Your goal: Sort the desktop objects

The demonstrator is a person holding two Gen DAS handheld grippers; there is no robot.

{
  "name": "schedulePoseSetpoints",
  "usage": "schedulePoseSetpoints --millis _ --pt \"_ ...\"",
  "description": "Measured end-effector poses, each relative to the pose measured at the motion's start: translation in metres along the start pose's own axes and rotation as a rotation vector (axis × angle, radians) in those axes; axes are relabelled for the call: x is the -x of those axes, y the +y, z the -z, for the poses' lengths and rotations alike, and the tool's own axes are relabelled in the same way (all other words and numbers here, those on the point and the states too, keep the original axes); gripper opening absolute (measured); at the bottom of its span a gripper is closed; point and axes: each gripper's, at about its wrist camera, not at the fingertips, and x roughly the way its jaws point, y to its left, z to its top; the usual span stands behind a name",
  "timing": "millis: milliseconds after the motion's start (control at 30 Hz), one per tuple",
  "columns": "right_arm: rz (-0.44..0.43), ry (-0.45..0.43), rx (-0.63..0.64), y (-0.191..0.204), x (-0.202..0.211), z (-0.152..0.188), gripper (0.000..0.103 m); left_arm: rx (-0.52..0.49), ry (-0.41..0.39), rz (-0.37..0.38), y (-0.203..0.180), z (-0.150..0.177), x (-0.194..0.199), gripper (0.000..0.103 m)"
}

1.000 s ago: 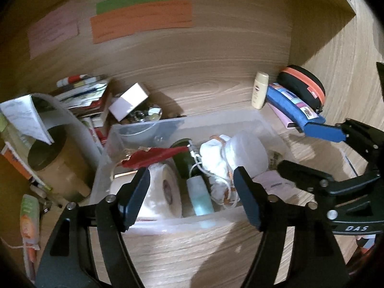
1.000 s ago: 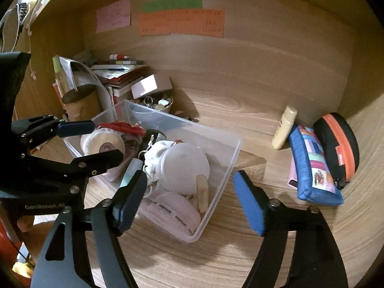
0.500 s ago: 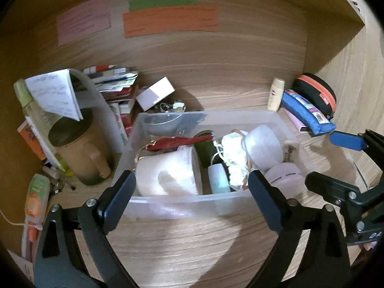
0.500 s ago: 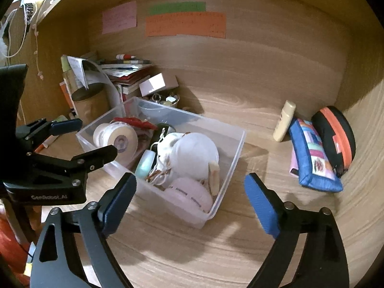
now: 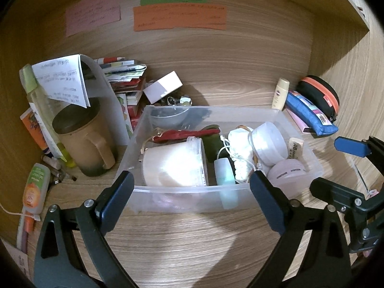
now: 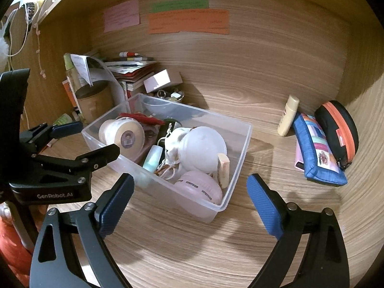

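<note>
On the counter [image 5: 192, 252], the clear bin [image 5: 302, 141] already holds many small items. The mug [image 5: 84, 144], pouches [image 6: 319, 148] and lotion bottle [image 6: 288, 115] remain outside, while left gripper [image 5: 192, 192] and right gripper [image 6: 190, 193] stand wide, empty.

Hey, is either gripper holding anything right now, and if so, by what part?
Nothing is held. The left gripper and right gripper both stand wide open and empty in front of the clear plastic bin, with no pad touching it.

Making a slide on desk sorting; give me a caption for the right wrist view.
Open right gripper faces a clear plastic bin full of small items on a wooden desk.
</note>
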Motion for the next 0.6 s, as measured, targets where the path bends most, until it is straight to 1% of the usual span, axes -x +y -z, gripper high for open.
schedulePoseSetpoints --millis 600 --pt "0.001 0.007 0.008 0.0028 -0.0001 -0.0007 0.094 -0.002 0.004 0.010 -0.0008 -0.0003 0.0005 0.098"
